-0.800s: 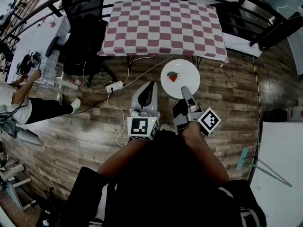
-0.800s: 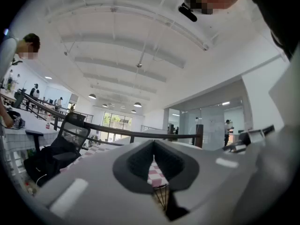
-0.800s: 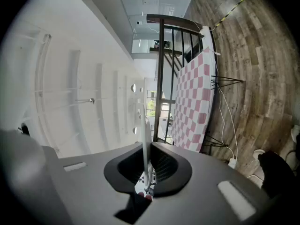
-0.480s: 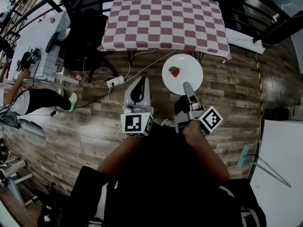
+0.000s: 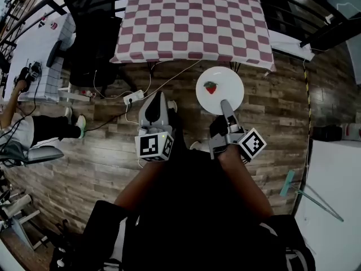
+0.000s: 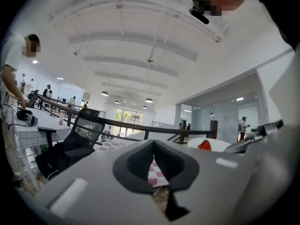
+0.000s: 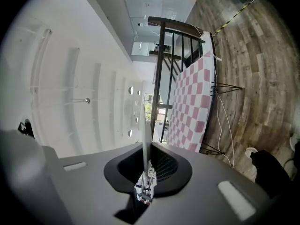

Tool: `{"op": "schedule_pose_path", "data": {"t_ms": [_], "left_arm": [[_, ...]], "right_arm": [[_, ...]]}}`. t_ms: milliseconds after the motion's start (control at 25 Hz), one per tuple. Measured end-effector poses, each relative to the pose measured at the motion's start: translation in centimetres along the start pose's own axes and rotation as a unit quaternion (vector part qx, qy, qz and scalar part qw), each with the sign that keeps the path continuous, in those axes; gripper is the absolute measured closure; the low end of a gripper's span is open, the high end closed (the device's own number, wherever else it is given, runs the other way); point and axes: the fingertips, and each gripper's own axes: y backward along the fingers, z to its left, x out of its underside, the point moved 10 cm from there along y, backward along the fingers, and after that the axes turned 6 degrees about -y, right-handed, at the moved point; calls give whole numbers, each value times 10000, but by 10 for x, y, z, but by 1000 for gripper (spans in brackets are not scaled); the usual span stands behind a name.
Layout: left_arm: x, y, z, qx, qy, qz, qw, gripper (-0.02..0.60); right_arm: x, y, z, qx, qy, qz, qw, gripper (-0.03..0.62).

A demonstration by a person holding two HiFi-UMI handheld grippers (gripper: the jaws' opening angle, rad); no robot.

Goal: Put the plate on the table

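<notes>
- Currently the left tool (image 5: 157, 99) has its jaws pressed together on nothing.
- The right tool (image 5: 226, 104) pinches the plate (image 5: 230, 83) at the rim's 6 o'clock edge. The plate hangs over the wooden floor (image 5: 271, 112), short of the checked bench (image 5: 192, 21) at 12 o'clock.
- Step in hand, as judged: carry. The next move calls for advancing toward 12 o'clock with the plate level, then lowering it onto the bench.
- Plate: round, white, thin-rimmed, carrying one small red item (image 5: 210, 87), apparently a strawberry.
</notes>
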Motion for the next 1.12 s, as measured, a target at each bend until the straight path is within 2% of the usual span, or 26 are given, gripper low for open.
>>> {"op": "schedule_pose_path", "data": {"t_ms": [200, 400, 520, 720, 880, 1120], "left_arm": [[-8, -48, 27, -1, -145, -140, 9998, 572], [-15, -103, 56, 53, -92, -163, 9998, 572], [-26, -137, 73, 198, -139, -224, 9995, 572], [-32, -189, 102, 466, 104, -159, 9987, 572], [-34, -226, 127, 691, 189, -121, 9974, 572], [-39, -265, 158, 1020, 36, -137, 9947, 572]], "right_arm": [[-4, -51, 7, 44, 195, 151, 9997, 579], [-1, -123, 12, -2, 126, 341, 9993, 579], [1, -162, 21, 94, 133, 371, 9992, 579], [1, -221, 33, 150, -149, 242, 9995, 579], [3, -267, 46, 148, -75, 144, 9998, 579], [8, -314, 57, 147, -73, 15, 9999, 579]]}}
